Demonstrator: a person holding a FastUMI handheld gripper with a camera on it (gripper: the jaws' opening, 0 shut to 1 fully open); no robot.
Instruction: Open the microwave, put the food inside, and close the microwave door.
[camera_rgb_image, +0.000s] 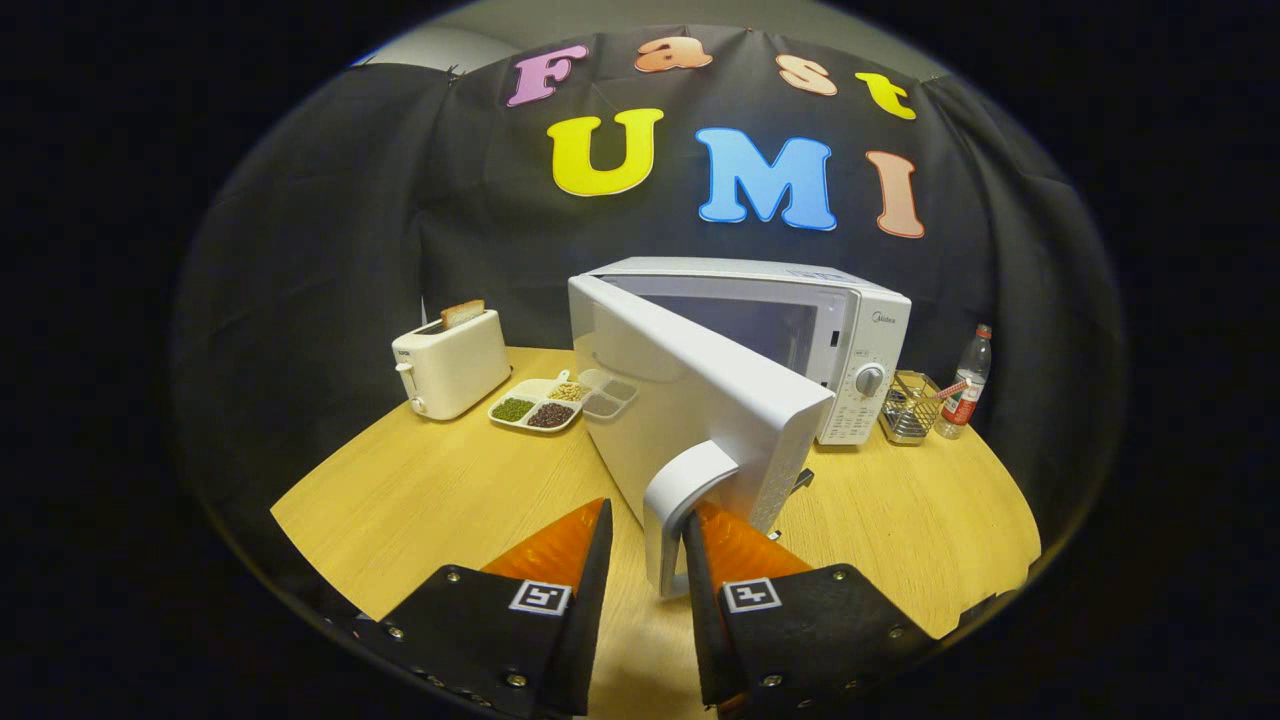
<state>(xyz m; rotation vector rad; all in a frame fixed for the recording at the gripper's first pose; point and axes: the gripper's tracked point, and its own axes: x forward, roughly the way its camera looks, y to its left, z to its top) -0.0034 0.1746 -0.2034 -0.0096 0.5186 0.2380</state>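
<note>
At the front of the microwave (800, 330), the claw (650, 520) sits spread around the door handle (680, 500): the handle stands between the two fingers, the right one touching or nearly touching it, the left one apart from it, so no grip shows. The microwave door (690, 420) hangs swung partly open. Left of the microwave lie a divided tray of beans (540, 403) and a toaster (450, 365) holding bread; right of it, a wire basket (910, 408) and a bottle (968, 382), all on the wooden desk (450, 490)
</note>
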